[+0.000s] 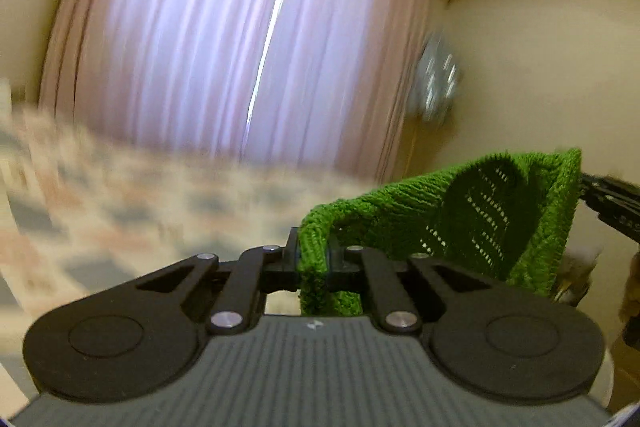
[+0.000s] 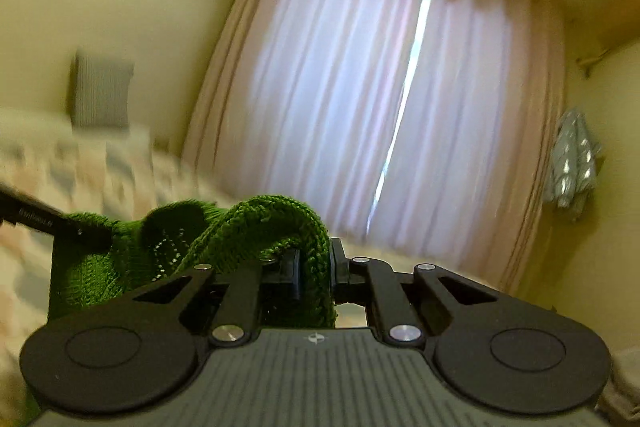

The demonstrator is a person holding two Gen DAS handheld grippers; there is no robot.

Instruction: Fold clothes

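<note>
One green knit garment (image 1: 472,211), ribbed with openwork patches, slung between two tools. Left tool (image 1: 314,259) and right tool (image 2: 314,267) each clamp a bunched edge. One pink curtain (image 2: 380,115) behind.

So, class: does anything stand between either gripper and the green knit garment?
No. The left gripper and the right gripper are each shut directly on the green knit garment, which hangs between them. Nothing comes between the fingers and the fabric.
</note>
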